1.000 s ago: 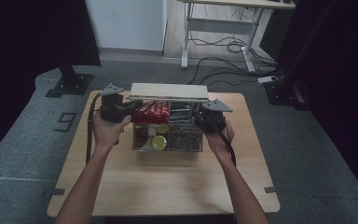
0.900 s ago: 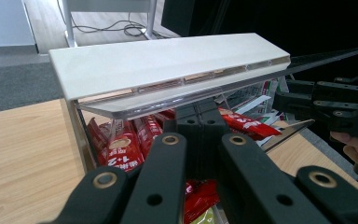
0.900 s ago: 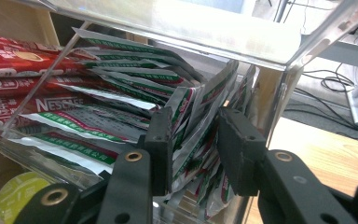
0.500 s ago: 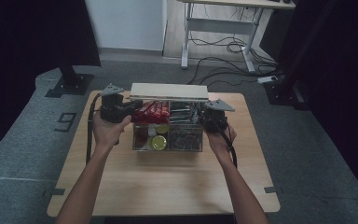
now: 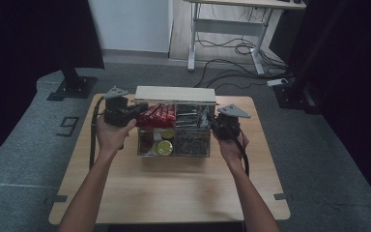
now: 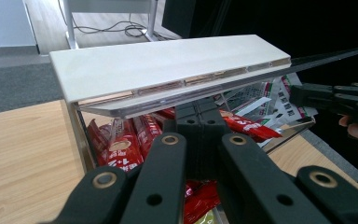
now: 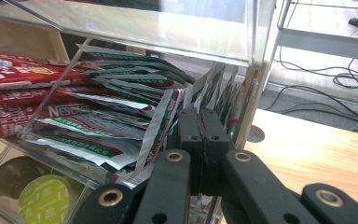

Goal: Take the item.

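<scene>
1. The wooden table [image 5: 174, 193] carries a clear acrylic organiser [image 5: 140, 145] at its far middle. I have one gripper at each end of it.
2. The organiser's white lid [image 5: 175, 94] stands raised over the far edge, with the compartments under it open.
3. The left gripper [image 5: 136, 111] is at the organiser's left end. Its jaws are clenched on nothing, just under the lid's front lip and above the red Nescafé sachets [image 6: 121, 144]. I cannot tell whether they touch the lid.
4. The right gripper [image 7: 201, 123] is at the organiser's right end, inside the right wall and at the stack of green-and-white sachets [image 7: 121, 116]. Its jaws have just been closing and are now pressed together. I see no sachet between the pads.
5. The relation that matters: the green-and-white sachets fan out to the left of the right jaws. Their long axes run away to the left in the right gripper view. The nearest sachet's edge lies right along the left jaw. The right hand is much the nearer one, so I judge it needs a small shift left with reopened jaws.
6. A lime-topped capsule [image 7: 44, 198] lies in the near lower compartment, well clear of the jaws.
</scene>
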`<state>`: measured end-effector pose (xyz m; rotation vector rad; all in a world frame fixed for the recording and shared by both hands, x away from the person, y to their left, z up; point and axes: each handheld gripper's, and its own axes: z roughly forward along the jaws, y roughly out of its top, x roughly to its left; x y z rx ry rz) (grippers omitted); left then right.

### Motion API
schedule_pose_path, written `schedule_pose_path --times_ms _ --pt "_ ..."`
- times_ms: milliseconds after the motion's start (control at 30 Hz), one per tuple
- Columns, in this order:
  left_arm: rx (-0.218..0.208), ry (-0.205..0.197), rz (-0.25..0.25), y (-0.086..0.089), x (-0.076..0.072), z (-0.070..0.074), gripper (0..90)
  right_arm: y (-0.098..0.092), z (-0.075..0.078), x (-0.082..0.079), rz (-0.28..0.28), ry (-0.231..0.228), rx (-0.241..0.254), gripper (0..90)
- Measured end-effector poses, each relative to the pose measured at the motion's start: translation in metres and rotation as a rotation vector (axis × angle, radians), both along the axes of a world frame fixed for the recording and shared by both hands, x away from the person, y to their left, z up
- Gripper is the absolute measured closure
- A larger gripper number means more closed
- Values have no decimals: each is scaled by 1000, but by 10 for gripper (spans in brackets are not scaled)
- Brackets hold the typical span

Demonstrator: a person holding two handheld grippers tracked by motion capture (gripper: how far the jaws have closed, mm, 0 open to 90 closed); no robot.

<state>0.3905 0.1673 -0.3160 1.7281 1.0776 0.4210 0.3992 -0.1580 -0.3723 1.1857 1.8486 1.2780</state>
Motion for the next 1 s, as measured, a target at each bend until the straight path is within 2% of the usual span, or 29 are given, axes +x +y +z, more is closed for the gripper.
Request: schedule_pose_path --times_ms 167,400,567,700,833,1000 --pt "3 1 0 -1 0 0 900 -1 4 -2 4 -9 -14 884" --pt "2 2 0 -1 0 0 900 -3 3 -3 -1 -15 -12 822" --pt "2 2 -1 -1 0 0 900 -4 5 -2 -3 -39 -15 771" --pt "4 2 -2 -1 0 0 900 -3 7 3 1 -27 -15 809" --pt "4 2 -4 -2 0 0 900 -2 10 4 -3 -35 -23 864" --pt "-1 3 -5 -1 0 -1 900 -1 13 1 1 -51 -37 891"
